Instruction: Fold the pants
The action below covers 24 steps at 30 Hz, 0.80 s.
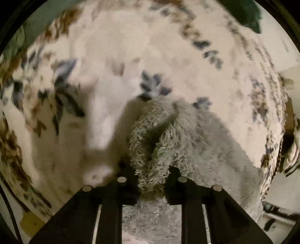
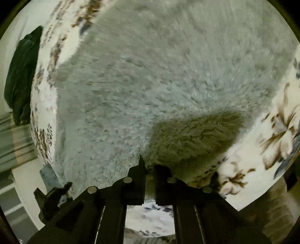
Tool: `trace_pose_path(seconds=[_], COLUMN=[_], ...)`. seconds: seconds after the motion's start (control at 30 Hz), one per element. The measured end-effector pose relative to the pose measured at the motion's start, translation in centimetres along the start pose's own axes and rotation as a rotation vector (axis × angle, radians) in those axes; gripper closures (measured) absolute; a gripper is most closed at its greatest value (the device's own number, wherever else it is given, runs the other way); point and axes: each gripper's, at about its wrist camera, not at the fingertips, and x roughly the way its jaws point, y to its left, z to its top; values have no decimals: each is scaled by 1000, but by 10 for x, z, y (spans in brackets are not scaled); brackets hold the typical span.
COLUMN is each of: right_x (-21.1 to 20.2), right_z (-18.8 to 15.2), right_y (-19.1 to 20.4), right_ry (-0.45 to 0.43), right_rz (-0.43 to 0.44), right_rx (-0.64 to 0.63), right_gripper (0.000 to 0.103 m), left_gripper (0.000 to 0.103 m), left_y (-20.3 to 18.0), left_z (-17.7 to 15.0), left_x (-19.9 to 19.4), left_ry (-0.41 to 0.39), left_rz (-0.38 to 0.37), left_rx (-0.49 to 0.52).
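The pants (image 2: 150, 84) are grey and fluffy, spread over a cream floral bedspread (image 2: 277, 120). In the right wrist view they fill most of the frame, and my right gripper (image 2: 150, 180) is shut on a lifted edge of them. In the left wrist view my left gripper (image 1: 151, 184) is shut on a bunched end of the pants (image 1: 153, 135), which hangs forward over the bedspread (image 1: 112, 47). The fingertips of both grippers are buried in the pile.
A dark green cloth (image 2: 20, 75) lies at the bed's left edge in the right wrist view, and it shows at the top right in the left wrist view (image 1: 251, 16). A striped rug (image 2: 15, 142) covers the floor beside the bed.
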Motion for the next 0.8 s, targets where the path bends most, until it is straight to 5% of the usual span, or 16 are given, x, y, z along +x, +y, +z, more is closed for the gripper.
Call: trace_pose_path(seconds=[0.23,0.4,0.53,0.67,0.73,0.8], right_x=[-53,-50,-6,-24,-46,-54], right_z=[-60,-87,-80,-76,-70,-57], right_y=[9,4,-7,6,34,72], right_ry=[-34,23,155,210,208,201], right_rz=[-49,-108,-195,-177,-131,-101], right_rx=[-139,-170,-155,-233,-323,-398], right_gripper=[97,97,85,38,35,31], left_gripper=[88,85,67,32,12,10], left_y=[21,39,49,40,29,15], left_z=[-34,-49,-52,-54,-52,-45], left_x=[-61,-37,-5,-29,-47,-63], left_ry=[-7,57,149,118,72,18], left_rz=[-58,11,60,60,66,83], left_rx=[-49,-41,-51,-25,2,29])
